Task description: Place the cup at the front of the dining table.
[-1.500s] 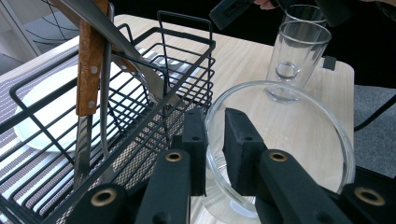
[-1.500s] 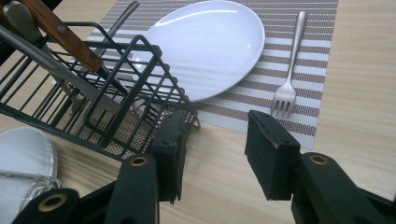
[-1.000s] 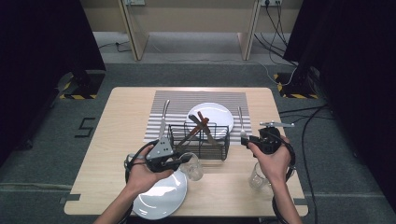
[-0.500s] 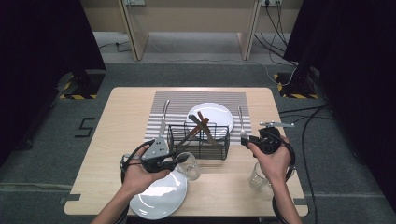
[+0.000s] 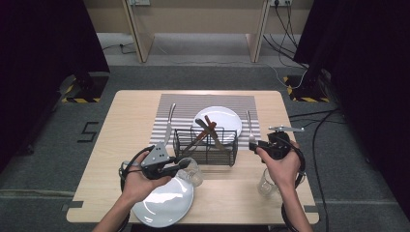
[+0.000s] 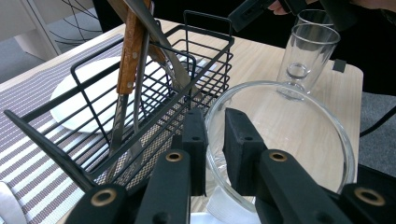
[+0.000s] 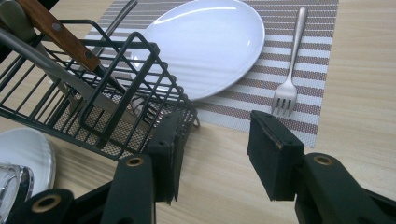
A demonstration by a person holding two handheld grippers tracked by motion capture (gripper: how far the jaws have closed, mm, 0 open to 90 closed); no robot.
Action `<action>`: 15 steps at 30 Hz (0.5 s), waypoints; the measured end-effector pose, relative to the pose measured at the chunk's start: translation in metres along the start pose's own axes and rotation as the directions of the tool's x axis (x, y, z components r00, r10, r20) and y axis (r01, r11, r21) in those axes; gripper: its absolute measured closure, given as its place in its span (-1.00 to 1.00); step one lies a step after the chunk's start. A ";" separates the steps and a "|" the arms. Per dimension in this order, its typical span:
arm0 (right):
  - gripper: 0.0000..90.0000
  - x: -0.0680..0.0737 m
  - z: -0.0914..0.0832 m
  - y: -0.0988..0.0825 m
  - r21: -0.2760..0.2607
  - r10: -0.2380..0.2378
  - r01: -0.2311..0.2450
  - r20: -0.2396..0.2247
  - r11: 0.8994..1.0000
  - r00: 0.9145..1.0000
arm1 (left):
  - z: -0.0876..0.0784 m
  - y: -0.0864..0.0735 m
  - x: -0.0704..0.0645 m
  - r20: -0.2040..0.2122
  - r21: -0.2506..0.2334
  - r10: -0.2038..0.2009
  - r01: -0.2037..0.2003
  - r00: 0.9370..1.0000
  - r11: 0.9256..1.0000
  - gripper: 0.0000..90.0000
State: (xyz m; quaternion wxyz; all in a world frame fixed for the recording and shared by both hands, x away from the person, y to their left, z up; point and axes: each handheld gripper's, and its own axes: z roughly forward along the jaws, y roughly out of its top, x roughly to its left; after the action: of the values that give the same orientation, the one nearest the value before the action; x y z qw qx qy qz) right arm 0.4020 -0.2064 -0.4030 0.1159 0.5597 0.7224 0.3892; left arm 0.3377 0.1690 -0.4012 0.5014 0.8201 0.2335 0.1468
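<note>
Two white plates, two clear glasses, one black wire caddy (image 5: 206,145) on the bench. Left of the caddy, the left tongs (image 6: 215,140) pinch the rim of a tipped glass (image 6: 289,135) over the near plate (image 5: 164,205). Right of the caddy, the right tongs (image 7: 215,149) have just been opening, empty, near one steel fork (image 7: 288,77).
</note>
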 end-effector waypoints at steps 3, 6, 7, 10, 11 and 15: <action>0.23 0.000 -0.001 0.000 -0.002 -0.001 0.001 -0.001 1.000 1.000 | -0.001 0.000 0.000 -0.001 -0.001 0.000 0.000 1.000 1.000 0.76; 0.22 0.000 -0.001 0.000 -0.005 0.000 0.000 -0.002 1.000 1.000 | -0.003 0.000 0.000 -0.003 -0.001 -0.001 0.001 1.000 1.000 0.76; 0.22 0.000 -0.001 0.000 -0.005 0.002 -0.002 -0.003 1.000 1.000 | -0.003 -0.001 0.000 -0.004 -0.002 -0.002 0.002 1.000 1.000 0.76; 0.22 0.000 -0.002 0.001 -0.007 0.006 -0.006 0.000 1.000 1.000 | -0.005 -0.001 0.001 -0.006 -0.003 -0.002 0.002 1.000 1.000 0.76; 0.22 0.000 -0.002 0.001 -0.007 0.006 -0.006 0.000 1.000 1.000 | -0.006 -0.001 0.001 -0.005 -0.004 -0.002 0.002 1.000 1.000 0.76; 0.21 0.000 -0.002 0.001 -0.008 0.007 -0.007 -0.002 1.000 1.000 | -0.008 -0.002 0.002 -0.005 -0.001 -0.002 0.002 1.000 1.000 0.76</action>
State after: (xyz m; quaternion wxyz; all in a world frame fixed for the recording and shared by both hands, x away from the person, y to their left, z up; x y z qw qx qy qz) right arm 0.4014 -0.2072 -0.4013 0.1160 0.5612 0.7192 0.3929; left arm 0.3353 0.1769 -0.3999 0.5015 0.8192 0.2353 0.1484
